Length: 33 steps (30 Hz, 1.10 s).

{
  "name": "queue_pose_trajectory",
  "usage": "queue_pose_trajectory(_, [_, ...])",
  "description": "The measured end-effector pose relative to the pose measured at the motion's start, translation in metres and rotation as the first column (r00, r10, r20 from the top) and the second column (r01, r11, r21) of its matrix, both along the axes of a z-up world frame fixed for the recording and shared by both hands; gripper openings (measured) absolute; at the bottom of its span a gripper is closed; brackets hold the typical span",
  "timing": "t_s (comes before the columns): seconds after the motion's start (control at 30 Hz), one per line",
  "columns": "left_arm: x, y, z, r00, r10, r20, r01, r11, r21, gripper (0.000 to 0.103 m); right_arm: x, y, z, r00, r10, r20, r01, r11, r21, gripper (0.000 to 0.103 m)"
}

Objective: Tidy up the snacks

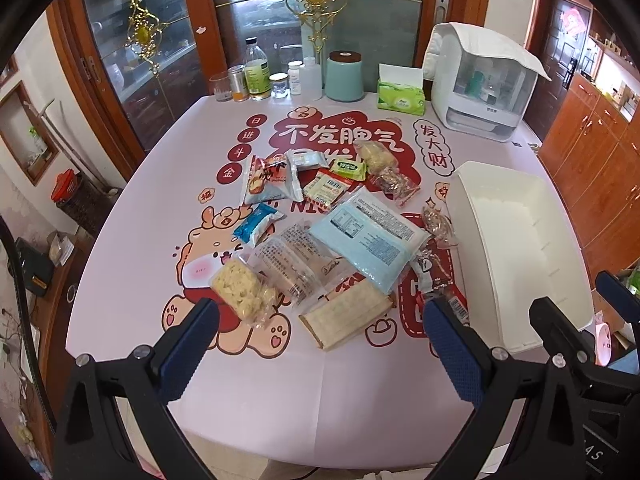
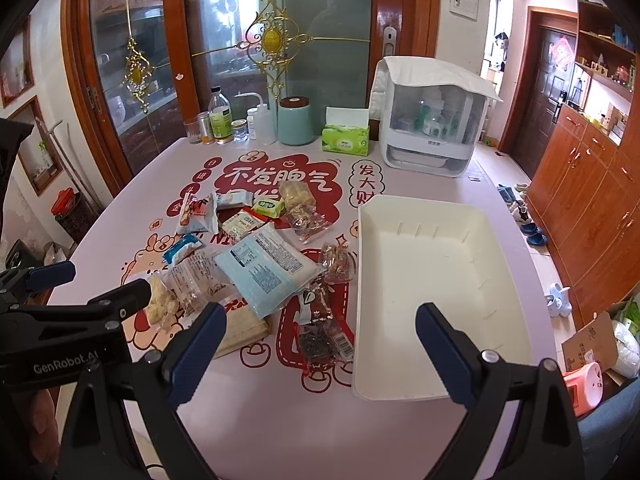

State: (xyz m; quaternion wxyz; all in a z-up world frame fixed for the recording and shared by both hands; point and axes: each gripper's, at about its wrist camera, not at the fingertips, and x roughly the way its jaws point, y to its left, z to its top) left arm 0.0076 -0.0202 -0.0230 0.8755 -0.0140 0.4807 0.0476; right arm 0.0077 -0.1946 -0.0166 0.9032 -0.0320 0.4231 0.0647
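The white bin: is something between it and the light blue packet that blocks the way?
Nothing tall. Between the light blue packet and the empty white bin lie only flat clear-wrapped snacks; lifted, the packet should pass over them.

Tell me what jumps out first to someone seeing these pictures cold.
A heap of snack packets sprawls across the middle of the cartoon-printed tablecloth, the big pale blue packet lying on top. Right of the heap sits an empty white bin. Both tongs hang open above the near edge, the left tongs facing the heap, the right tongs nearer the bin.
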Motion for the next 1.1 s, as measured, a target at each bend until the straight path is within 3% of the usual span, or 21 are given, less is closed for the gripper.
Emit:
queue_pose_trajectory(0.27, [-0.001,0.011,-0.002,0.999,0.030,-0.015,-0.030,1.000,-0.004,0.101,0.001,0.010,-0.003,0.999,0.037,-0.016,-0.037,0.999,-0.001,0.096])
queue_pose_trajectory(1.1, [0.002,0.002,-0.005,0.999,-0.031,-0.010,0.031,1.000,-0.005,0.100,0.001,0.001,-0.003,1.000,-0.026,-0.016,0.026,1.000,0.002,0.096])
